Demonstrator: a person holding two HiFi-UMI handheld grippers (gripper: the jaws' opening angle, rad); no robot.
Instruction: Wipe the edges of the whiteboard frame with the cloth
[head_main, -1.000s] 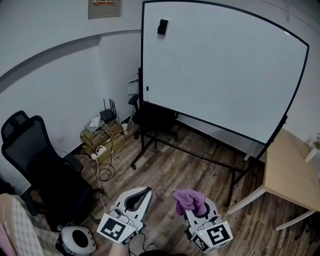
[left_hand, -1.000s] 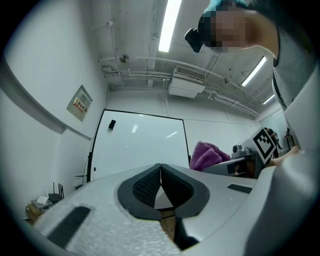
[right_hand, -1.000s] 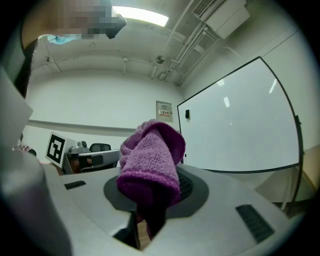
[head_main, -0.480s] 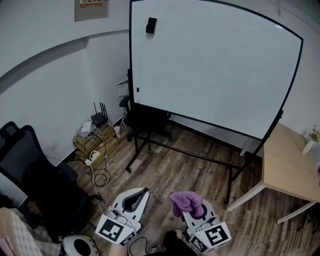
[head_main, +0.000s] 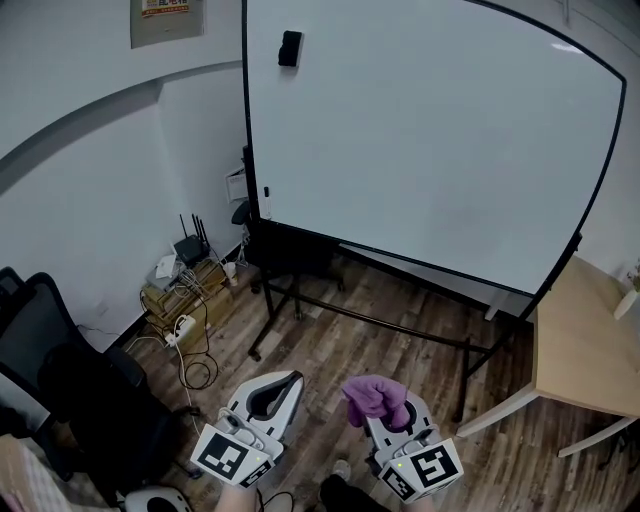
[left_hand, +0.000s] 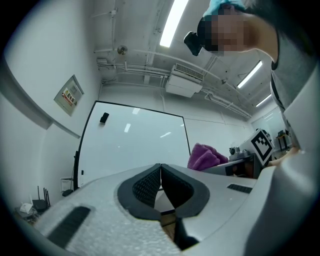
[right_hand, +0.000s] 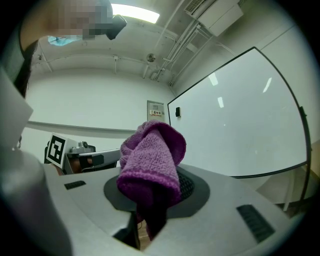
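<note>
While the purple cloth (head_main: 372, 398) is sitting clamped in the right gripper (head_main: 398, 422), both tools are hovering well short of the whiteboard (head_main: 430, 130)

In the head view, the whiteboard is filling the picture from 12 to 2 o'clock. Its black frame (head_main: 245, 130) is running down the left side and along the bottom edge, above a black stand (head_main: 300, 300). A small black block (head_main: 290, 48) is sticking to the board face at 11 o'clock. The left gripper (head_main: 285, 380) is hanging just left of 6 o'clock. The right gripper is hanging near it toward 5 o'clock, with the cloth bunching up out of its tips. Both are well apart from the frame. A black office chair (head_main: 60, 380) is standing at 8 o'clock and a wooden table (head_main: 585, 345) at 4 o'clock.

In the left gripper view, the jaws are pressing together, the ribbed pads (left_hand: 150, 184) meeting with nothing between them. The whiteboard is showing beyond them toward 11 o'clock, and the cloth is poking in at 3 o'clock.

In the right gripper view, the jaws are squeezing the cloth, which is standing up as a folded lump at the centre, its lower end trailing into the gap below. The whiteboard is spreading out toward 2 o'clock, and the left gripper is showing at 9 o'clock.
</note>
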